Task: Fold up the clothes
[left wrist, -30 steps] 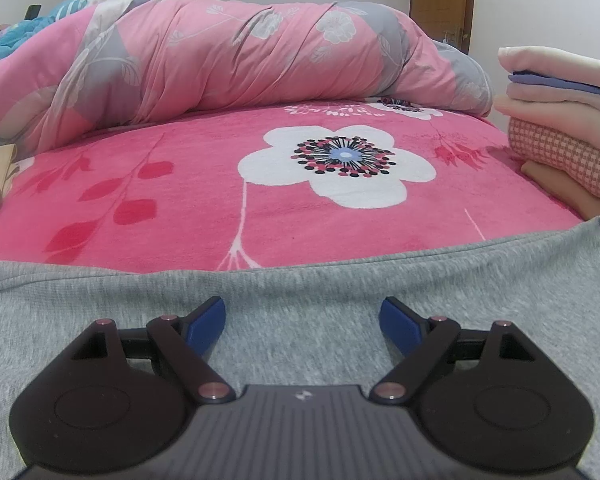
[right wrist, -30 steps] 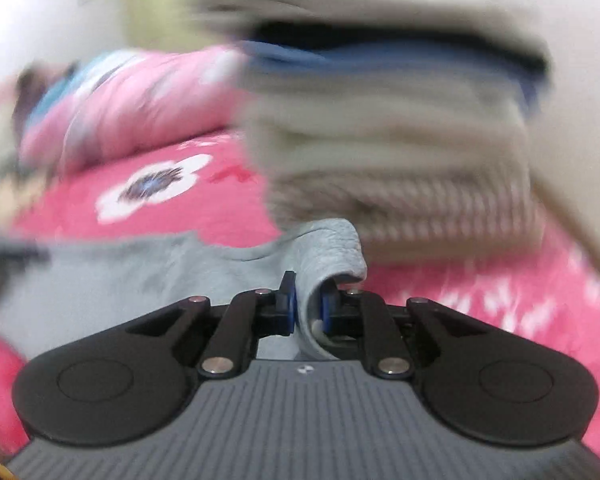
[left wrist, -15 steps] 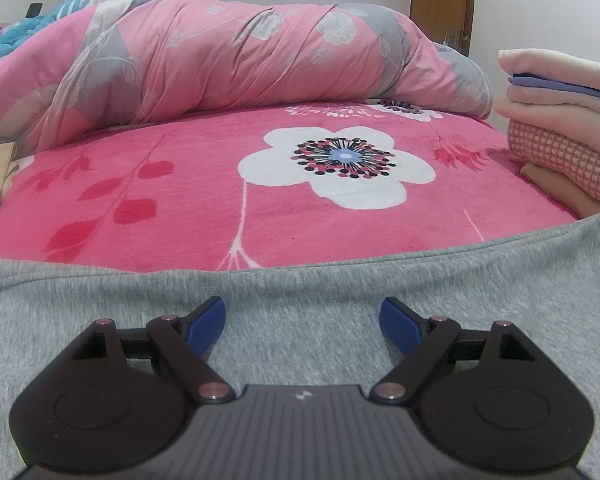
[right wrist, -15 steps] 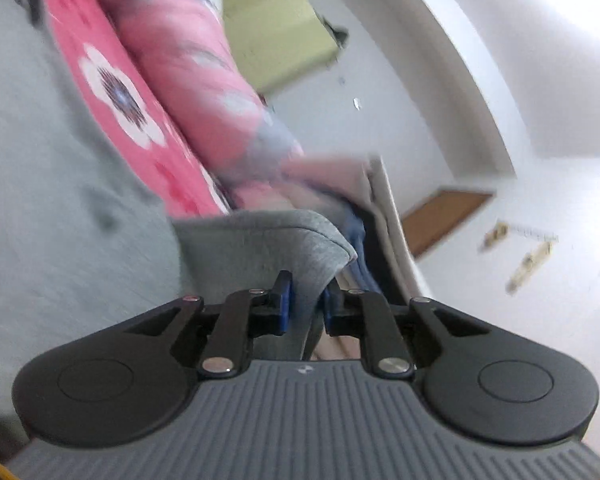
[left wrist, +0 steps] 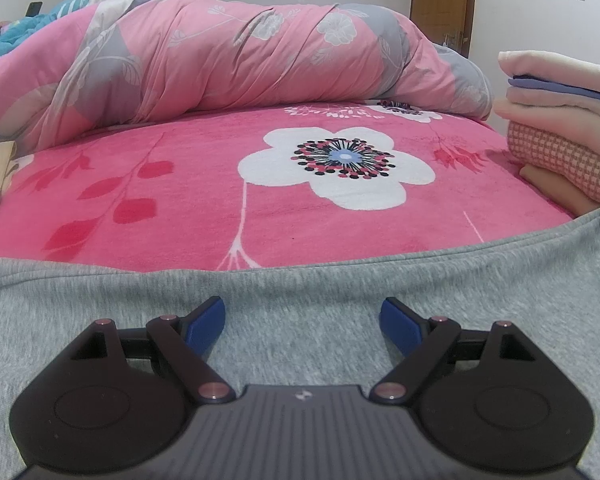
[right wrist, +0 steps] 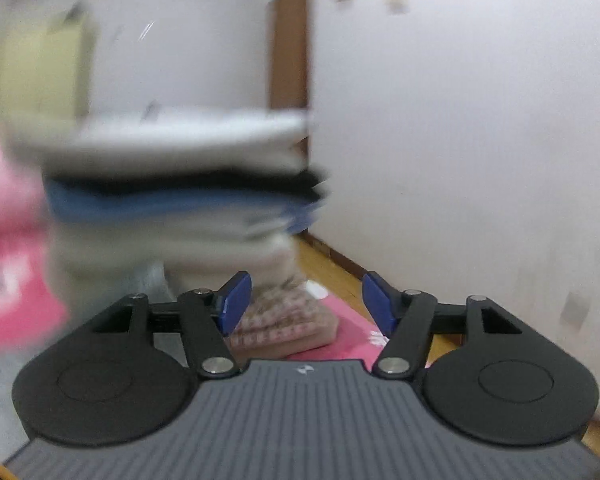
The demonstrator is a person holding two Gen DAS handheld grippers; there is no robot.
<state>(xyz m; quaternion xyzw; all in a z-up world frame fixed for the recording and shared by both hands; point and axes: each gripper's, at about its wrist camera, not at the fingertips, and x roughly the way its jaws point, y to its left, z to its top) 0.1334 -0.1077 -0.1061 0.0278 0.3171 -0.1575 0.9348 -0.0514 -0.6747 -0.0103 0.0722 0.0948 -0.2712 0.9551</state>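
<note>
Left wrist view: nothing has shifted since the earlier frames. The left gripper (left wrist: 302, 322) hangs released, its two blue pads spread wide over the grey garment (left wrist: 300, 300), which lies flat across the lower half of the frame on the pink flowered blanket (left wrist: 180, 200). One rolled pink quilt (left wrist: 240, 64) fills the upper middle. At the right edge one stack of folded clothes (left wrist: 560, 120) is cut off; five layers can be counted there.

Right wrist view: a second ago the right gripper (right wrist: 306, 300) was clenched on a fold of the grey garment; now its jaws are opening and nothing sits between the two blue pads. A little grey cloth (right wrist: 152, 280) shows blurred, left of the left pad. The stack of folded clothes (right wrist: 180, 184) fills the middle, smeared by motion, so its layers are hard to count. A brown door (right wrist: 290, 40) stands at upper middle, a white wall (right wrist: 460, 120) at right.
</note>
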